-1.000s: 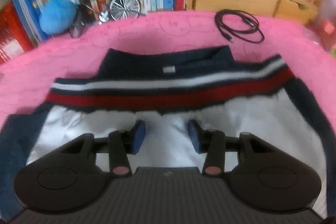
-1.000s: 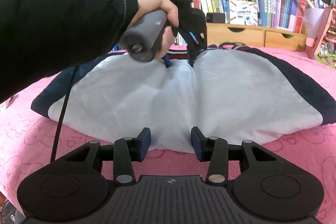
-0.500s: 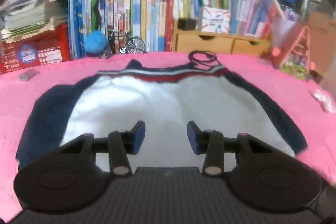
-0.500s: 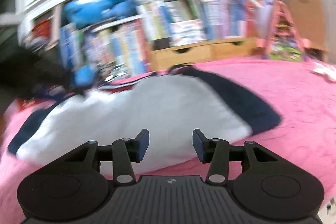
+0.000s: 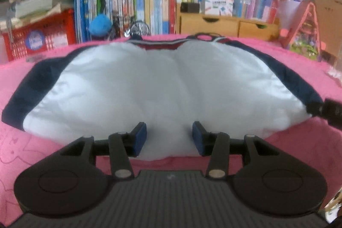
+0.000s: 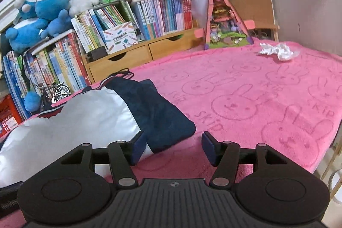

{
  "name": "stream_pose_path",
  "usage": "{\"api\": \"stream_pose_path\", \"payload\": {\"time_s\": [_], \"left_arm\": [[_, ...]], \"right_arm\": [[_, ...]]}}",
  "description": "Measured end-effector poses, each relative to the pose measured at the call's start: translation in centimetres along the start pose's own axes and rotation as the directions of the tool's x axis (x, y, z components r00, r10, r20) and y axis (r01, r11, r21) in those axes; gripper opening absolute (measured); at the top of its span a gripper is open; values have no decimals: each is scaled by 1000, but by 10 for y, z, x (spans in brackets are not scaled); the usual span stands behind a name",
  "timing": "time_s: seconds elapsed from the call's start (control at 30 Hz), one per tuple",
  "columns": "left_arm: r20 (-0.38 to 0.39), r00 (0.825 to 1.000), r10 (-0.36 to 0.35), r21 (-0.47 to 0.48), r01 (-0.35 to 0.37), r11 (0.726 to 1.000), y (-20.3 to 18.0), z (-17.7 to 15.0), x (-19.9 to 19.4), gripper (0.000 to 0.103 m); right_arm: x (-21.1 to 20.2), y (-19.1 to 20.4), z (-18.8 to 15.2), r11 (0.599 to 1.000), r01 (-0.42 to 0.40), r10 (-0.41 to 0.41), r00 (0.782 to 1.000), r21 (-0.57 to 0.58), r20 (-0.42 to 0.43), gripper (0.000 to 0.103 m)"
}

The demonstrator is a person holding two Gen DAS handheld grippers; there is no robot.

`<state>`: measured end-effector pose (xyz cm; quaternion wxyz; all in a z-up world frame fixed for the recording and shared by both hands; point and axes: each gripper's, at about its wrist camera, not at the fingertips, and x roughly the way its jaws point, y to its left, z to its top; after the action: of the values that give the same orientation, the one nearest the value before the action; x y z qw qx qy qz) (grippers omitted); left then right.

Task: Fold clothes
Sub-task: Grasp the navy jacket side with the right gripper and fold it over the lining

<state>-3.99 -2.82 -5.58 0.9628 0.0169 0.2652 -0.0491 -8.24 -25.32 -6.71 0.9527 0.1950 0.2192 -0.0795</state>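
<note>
A garment lies spread on the pink blanket, white lining up, with navy side panels and a red, white and navy band at its far end. My left gripper is open over the garment's near white edge, nothing between its fingers. In the right wrist view the same garment fills the left side, its navy corner nearest. My right gripper hangs open just in front of that navy corner, empty. A dark part of the right gripper shows at the left wrist view's right edge.
Books, a red crate, plush toys and a wooden drawer unit line the far side. A pink toy house and crumpled white paper sit on the blanket to the right. The blanket's edge drops off at right.
My left gripper has pulled back from the striped band to the garment's near edge. My right gripper has swung right to the navy corner. Both stayed open.
</note>
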Motion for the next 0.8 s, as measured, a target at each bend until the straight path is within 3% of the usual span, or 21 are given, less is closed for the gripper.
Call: {"api": "stream_pose_path", "payload": {"time_s": [0.2, 0.33, 0.5, 0.63, 0.73, 0.8], "left_arm": [[20, 1000, -13, -5, 13, 1000, 2, -4, -1, 47], [25, 1000, -13, -6, 13, 1000, 1, -4, -1, 47], [28, 999, -17, -6, 17, 1000, 1, -5, -1, 47], [29, 999, -19, -5, 19, 1000, 1, -5, -2, 47], [31, 999, -24, -3, 24, 1000, 2, -5, -1, 47], [34, 999, -27, -2, 27, 1000, 2, -6, -2, 47]], "right_arm": [[4, -19, 1, 998, 1, 1, 1000, 60, -24, 67], [17, -23, 11, 983, -103, 114, 991, 154, -64, 69], [41, -38, 27, 916, -216, 260, 961, 337, -92, 72], [61, -33, 37, 905, -230, 292, 947, 357, -130, 71], [74, -27, 45, 910, -177, 254, 952, 374, -169, 54], [83, -25, 52, 912, -102, 199, 957, 397, -212, 34]]}}
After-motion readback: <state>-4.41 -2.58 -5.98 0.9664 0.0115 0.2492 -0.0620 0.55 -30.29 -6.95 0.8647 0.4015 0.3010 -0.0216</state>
